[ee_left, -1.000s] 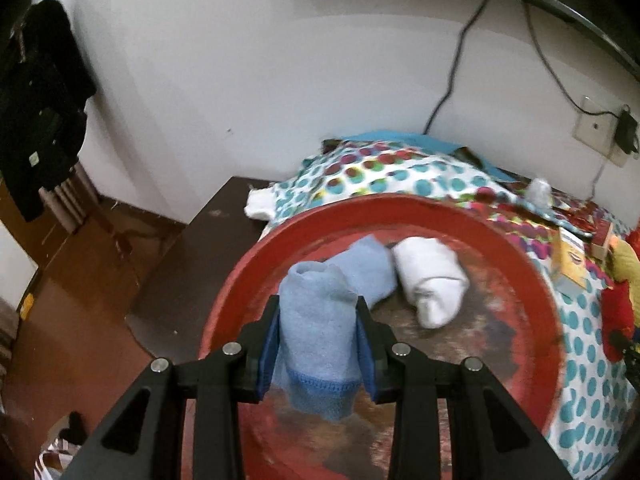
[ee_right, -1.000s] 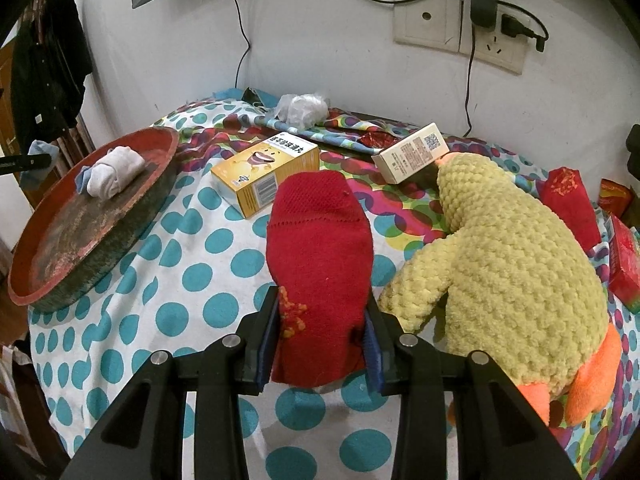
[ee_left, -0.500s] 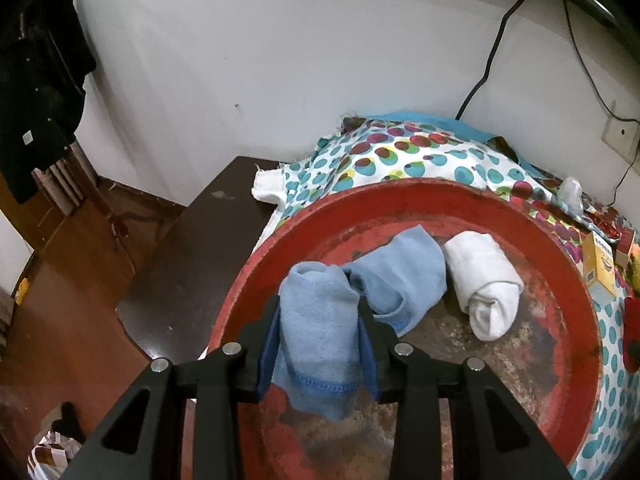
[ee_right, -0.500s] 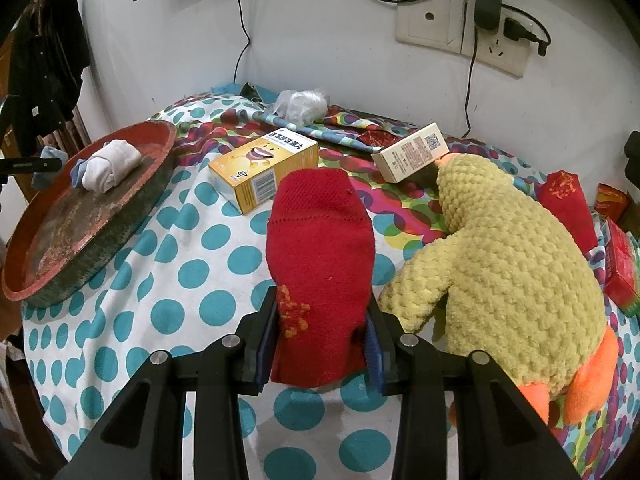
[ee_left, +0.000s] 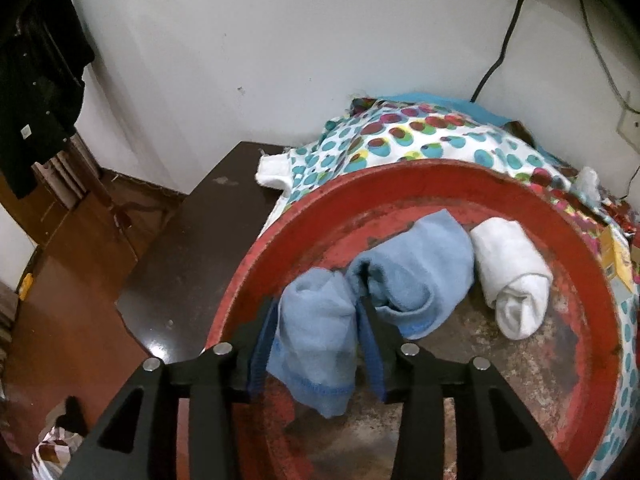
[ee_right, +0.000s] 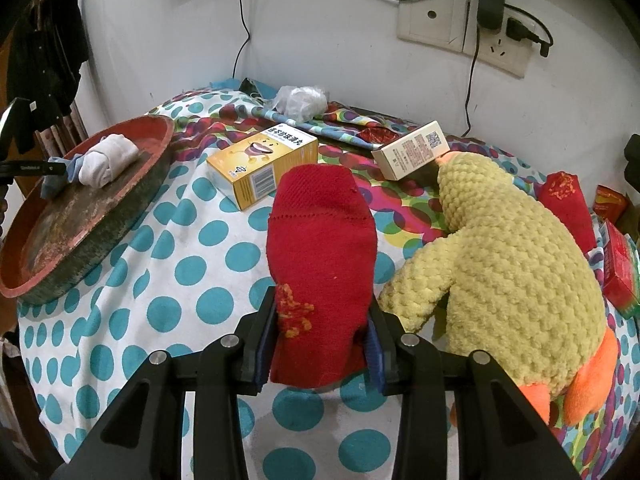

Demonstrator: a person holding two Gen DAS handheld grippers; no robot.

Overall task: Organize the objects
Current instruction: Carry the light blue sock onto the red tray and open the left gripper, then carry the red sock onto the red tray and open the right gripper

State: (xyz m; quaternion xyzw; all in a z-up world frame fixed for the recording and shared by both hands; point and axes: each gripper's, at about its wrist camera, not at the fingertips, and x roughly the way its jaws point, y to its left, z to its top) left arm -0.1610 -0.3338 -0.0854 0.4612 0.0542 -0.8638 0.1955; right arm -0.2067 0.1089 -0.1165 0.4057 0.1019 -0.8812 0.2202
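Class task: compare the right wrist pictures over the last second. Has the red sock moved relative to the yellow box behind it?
No. The red sock lies just in front of the yellow box as before, gripped by the right tool.

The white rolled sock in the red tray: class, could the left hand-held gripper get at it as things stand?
Probably not yet. The left hand-held gripper is shut on the light blue sock. The white rolled sock lies uncovered in the red tray, so releasing first should free the way.

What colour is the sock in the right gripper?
Red sock, with a yellow-orange motif near the cuff; clearest in the right wrist view.
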